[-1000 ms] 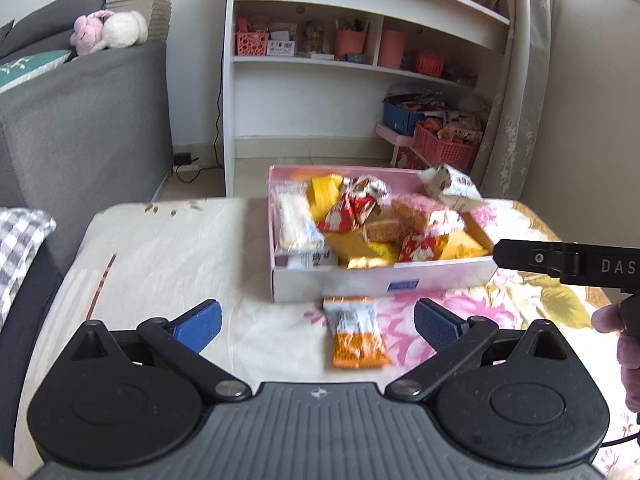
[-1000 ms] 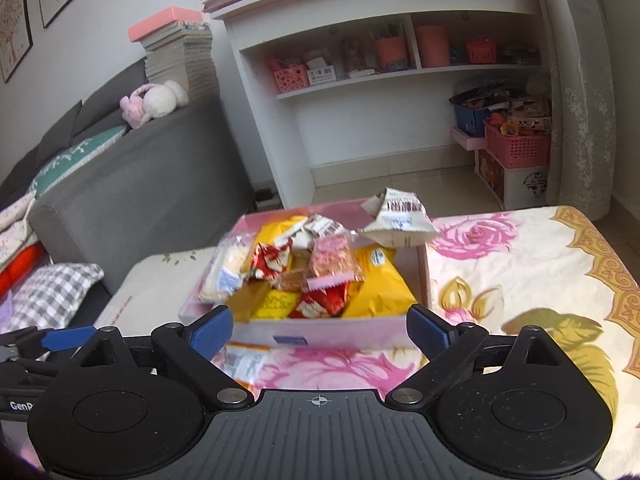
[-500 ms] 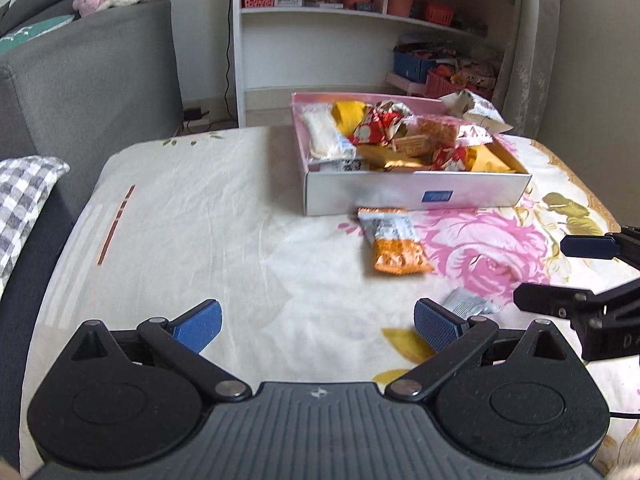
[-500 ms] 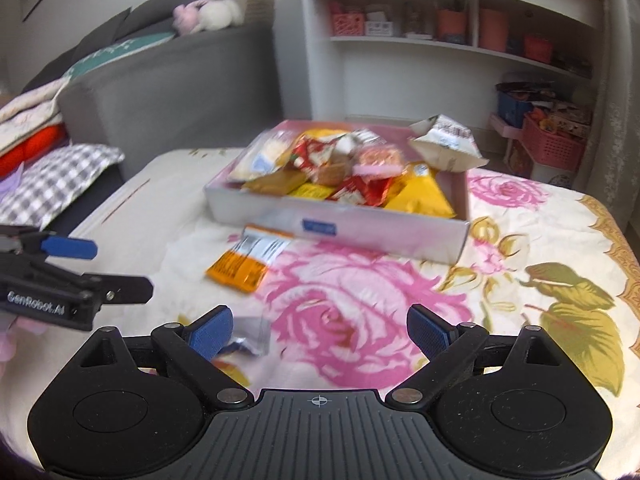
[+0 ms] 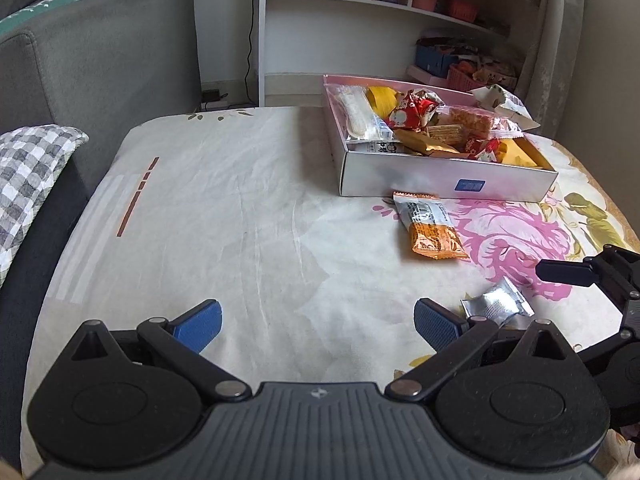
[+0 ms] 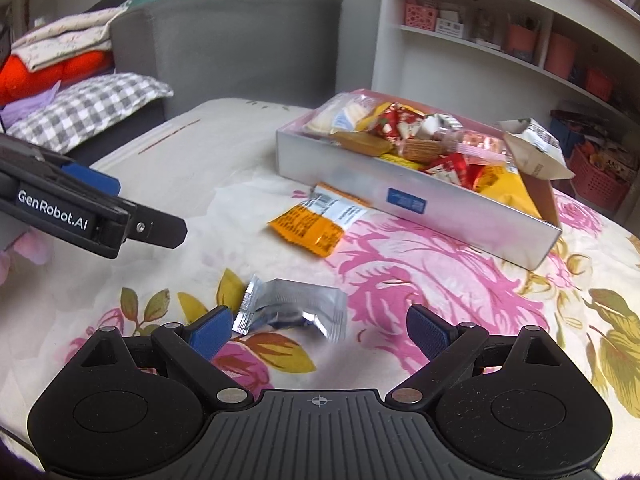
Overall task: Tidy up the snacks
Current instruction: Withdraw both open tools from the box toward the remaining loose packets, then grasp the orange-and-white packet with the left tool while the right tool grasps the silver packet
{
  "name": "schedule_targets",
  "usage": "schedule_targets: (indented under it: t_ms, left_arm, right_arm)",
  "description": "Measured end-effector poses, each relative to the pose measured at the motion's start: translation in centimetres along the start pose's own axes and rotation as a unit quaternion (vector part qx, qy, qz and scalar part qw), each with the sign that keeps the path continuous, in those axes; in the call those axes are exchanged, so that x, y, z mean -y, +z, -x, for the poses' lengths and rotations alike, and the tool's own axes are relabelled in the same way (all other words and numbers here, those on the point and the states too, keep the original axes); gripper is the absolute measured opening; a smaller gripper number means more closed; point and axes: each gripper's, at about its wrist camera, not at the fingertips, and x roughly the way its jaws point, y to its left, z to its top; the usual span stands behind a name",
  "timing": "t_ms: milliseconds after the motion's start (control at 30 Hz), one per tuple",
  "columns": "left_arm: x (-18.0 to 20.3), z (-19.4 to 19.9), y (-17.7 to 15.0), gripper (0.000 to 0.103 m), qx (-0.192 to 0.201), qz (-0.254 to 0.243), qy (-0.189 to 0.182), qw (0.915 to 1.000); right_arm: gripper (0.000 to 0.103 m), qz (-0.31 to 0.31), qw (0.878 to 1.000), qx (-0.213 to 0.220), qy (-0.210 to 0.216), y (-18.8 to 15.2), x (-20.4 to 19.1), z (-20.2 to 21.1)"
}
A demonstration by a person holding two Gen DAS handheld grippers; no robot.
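A pink-lined white box (image 5: 440,178) full of snack packets stands on the flowered cloth; it also shows in the right wrist view (image 6: 416,200). An orange-and-white packet (image 5: 430,226) lies flat in front of it (image 6: 316,222). A small silver packet (image 6: 294,308) lies on the cloth between my right gripper's (image 6: 320,330) open fingers, near the left one. My left gripper (image 5: 318,322) is open and empty over bare cloth, with the silver packet (image 5: 496,304) just right of it.
A grey sofa (image 5: 100,60) with a checked pillow (image 5: 28,168) stands left. A white shelf unit (image 5: 380,12) with baskets stands behind the table. A curtain (image 5: 560,40) hangs at the back right. The left gripper's side (image 6: 80,216) shows in the right wrist view.
Both grippers have drawn back from the box and come lower over the cloth. The silver packet has come into view between the right gripper's fingers.
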Motion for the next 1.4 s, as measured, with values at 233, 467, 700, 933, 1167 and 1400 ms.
schedule_targets:
  t_ms: [233,467,700,933,1167,1400]
  left_arm:
    - [0.6,-0.8,-0.1,0.103,-0.003,-0.015,-0.001,0.9999]
    - [1.7,-1.7,0.4,0.103,0.004,-0.022,-0.006,0.9997]
    - [3.2,-2.6,1.3,0.101,0.022,-0.008,-0.022,0.9995]
    - [5.1,-4.4,2.3,0.087,0.022,-0.006,-0.033,0.9992]
    - [7.2,-5.7,2.6,0.075,0.024,-0.030,-0.024,0.9990]
    - [7.8,-5.8,2.7,0.057,0.033,-0.050,-0.006,0.9982]
  right_arm:
    - [0.089,0.004,1.000,0.007,-0.002,0.0,-0.3,-0.8]
    - [0.056,0.014,1.000,0.018,0.003,0.6,-0.3,-0.6]
    - [0.040,0.005,1.000,0.018,-0.008,0.7,1.4,0.0]
    - [0.040,-0.010,0.999,0.022,-0.034,0.6,4.1,0.9]
    - [0.044,-0.032,0.998,0.009,-0.045,-0.1,6.7,0.5]
    - [0.064,-0.042,0.998,0.001,-0.041,-0.4,7.7,0.1]
